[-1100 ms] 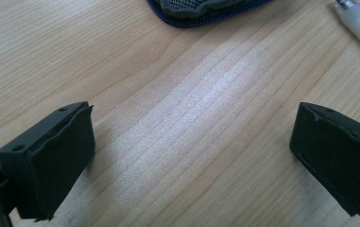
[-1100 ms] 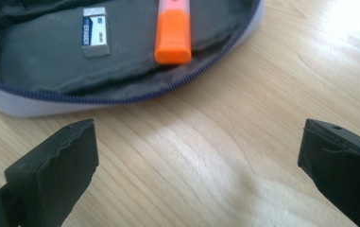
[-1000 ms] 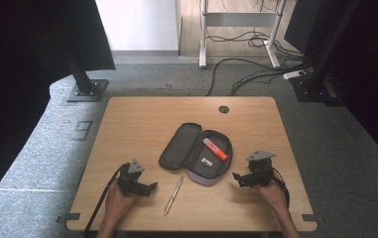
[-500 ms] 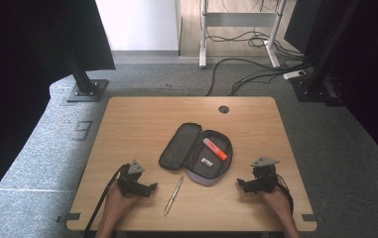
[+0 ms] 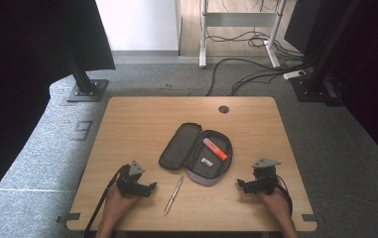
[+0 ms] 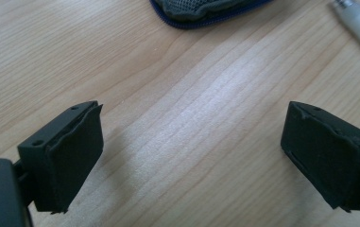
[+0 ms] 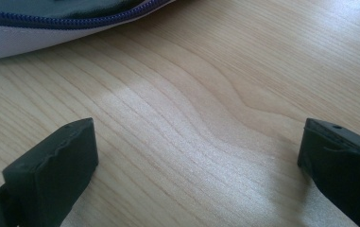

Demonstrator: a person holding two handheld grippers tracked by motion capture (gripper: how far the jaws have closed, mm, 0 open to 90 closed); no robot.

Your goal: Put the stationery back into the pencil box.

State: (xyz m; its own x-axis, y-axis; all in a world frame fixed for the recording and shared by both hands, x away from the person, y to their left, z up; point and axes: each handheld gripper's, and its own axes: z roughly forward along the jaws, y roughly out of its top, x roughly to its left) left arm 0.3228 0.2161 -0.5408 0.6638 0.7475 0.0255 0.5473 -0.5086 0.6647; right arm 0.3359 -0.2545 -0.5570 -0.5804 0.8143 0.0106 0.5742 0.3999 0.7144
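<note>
My left hand-held gripper (image 5: 152,186), jaws wide and just closing a little on nothing, rests on the counter (image 5: 127,129) beside a slim silver pen (image 5: 173,194) lying near the open grey case (image 5: 181,148), while my right hand-held gripper (image 5: 240,183) gapes, released.

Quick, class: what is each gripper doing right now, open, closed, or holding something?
Left gripper: open, jaws just closing slightly, nothing between them.
Right gripper: open, holding nothing.
</note>
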